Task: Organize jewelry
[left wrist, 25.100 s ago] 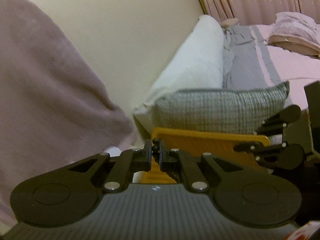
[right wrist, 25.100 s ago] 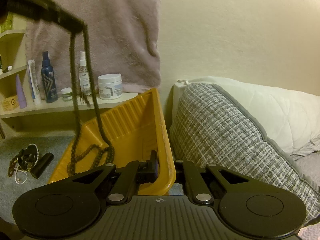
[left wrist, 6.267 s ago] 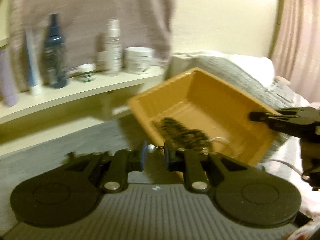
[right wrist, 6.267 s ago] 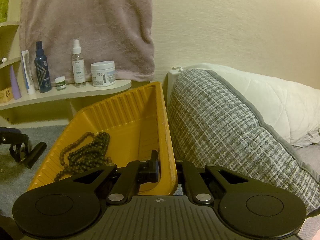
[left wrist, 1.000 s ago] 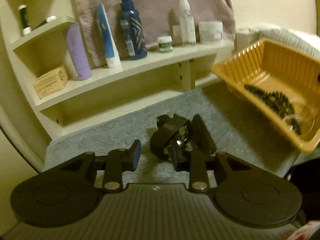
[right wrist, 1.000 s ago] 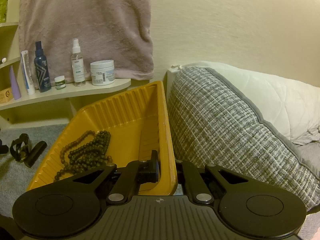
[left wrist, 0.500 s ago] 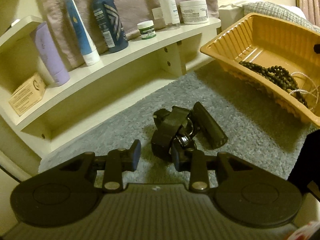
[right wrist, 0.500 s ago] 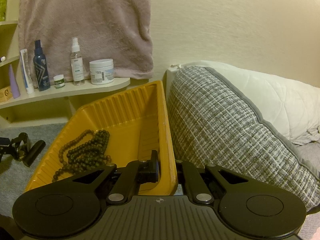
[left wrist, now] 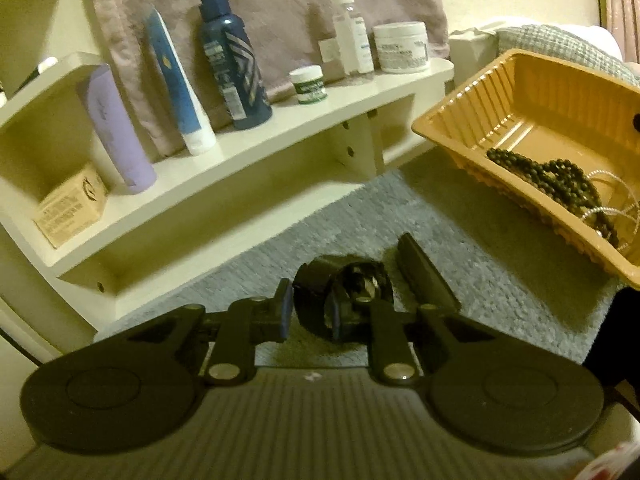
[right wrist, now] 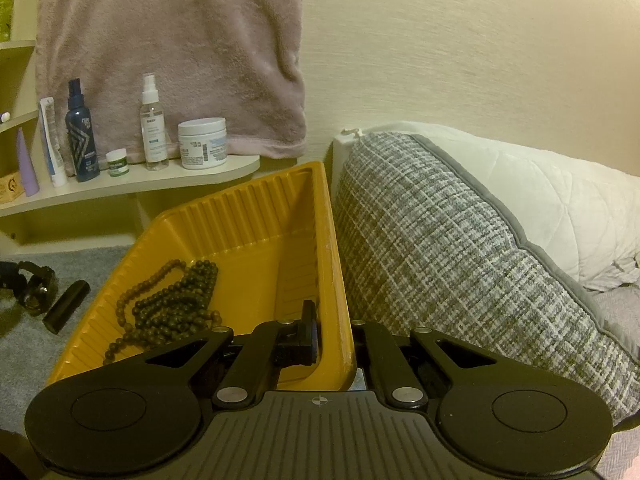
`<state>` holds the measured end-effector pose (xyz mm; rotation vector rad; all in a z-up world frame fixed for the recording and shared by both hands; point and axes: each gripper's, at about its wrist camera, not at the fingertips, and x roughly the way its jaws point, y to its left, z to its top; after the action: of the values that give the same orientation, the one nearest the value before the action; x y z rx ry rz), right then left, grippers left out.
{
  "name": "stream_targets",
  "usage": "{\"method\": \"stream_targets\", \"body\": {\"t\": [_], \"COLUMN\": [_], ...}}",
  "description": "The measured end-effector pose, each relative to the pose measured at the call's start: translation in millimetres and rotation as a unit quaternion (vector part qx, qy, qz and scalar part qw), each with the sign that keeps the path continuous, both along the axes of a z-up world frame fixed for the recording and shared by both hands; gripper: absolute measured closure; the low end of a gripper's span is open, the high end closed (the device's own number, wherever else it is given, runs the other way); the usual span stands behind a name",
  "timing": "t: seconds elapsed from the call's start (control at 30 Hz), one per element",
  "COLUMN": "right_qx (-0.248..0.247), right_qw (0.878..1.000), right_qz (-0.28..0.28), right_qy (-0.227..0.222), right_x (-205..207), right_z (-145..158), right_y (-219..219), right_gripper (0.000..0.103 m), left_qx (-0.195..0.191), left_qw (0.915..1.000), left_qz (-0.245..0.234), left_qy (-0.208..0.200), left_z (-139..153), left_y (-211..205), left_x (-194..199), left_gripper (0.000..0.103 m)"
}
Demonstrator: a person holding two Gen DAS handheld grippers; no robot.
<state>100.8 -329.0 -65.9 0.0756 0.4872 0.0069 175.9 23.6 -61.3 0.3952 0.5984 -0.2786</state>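
A black wristwatch (left wrist: 352, 286) lies on the grey carpet beside a black tube (left wrist: 424, 276). My left gripper (left wrist: 308, 314) is open, its fingers around the watch strap. My right gripper (right wrist: 334, 334) is shut on the near rim of the yellow tray (right wrist: 336, 264) and holds it tilted. The tray holds a dark bead necklace (right wrist: 168, 300); in the left wrist view the tray (left wrist: 532, 92) also shows a thin pearl strand (left wrist: 612, 204). The watch (right wrist: 36, 284) and tube (right wrist: 66, 306) show at the far left of the right wrist view.
A cream shelf (left wrist: 240, 152) holds bottles, tubes, jars and a small box. A mauve towel (right wrist: 168, 48) hangs behind. A grey woven cushion (right wrist: 448, 256) and a white pillow (right wrist: 560, 200) are right of the tray.
My left gripper has dropped lower and closer, so the watch strap now sits between its open fingers. The right gripper and tray have hardly moved.
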Motion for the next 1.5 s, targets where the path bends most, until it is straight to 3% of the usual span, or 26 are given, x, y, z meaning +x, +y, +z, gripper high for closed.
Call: {"method": "stream_targets", "body": {"t": [0.2,0.33,0.67,0.93,1.13,1.27,1.5], "right_qx": [0.0,0.0,-0.001,-0.001,-0.002,-0.002,-0.002], "right_qw": [1.0,1.0,1.0,1.0,1.0,1.0,1.0], "right_qz": [0.0,0.0,-0.001,-0.001,0.0,-0.001,-0.001], "right_qy": [0.0,0.0,0.0,0.0,0.001,0.001,0.002], "right_x": [0.1,0.2,0.2,0.5,0.8,0.7,0.7], "right_z": [0.2,0.4,1.1,1.1,0.5,0.3,0.2], "right_y": [-0.1,-0.7,1.6,2.0,0.9,0.7,1.0], "right_gripper": [0.099,0.099,0.099,0.099,0.099,0.099,0.099], "left_qx": [0.016,0.025,-0.026,-0.018,-0.018,0.006,0.011], "left_qw": [0.9999,0.9994,0.9995,0.9998,0.9992,0.9992,0.999], "left_qz": [-0.005,0.022,0.016,0.003,0.034,0.04,0.041], "left_qy": [-0.001,0.001,0.004,0.009,0.011,0.002,0.012], "left_z": [2.5,-2.2,5.6,-4.0,-17.1,-23.7,-27.6], "left_y": [-0.3,6.6,25.1,10.2,8.3,3.4,5.6], "left_x": [-3.0,0.5,-26.6,-46.8,-33.2,-23.1,-19.1], "left_gripper": [0.086,0.085,0.074,0.074,0.074,0.074,0.084]}}
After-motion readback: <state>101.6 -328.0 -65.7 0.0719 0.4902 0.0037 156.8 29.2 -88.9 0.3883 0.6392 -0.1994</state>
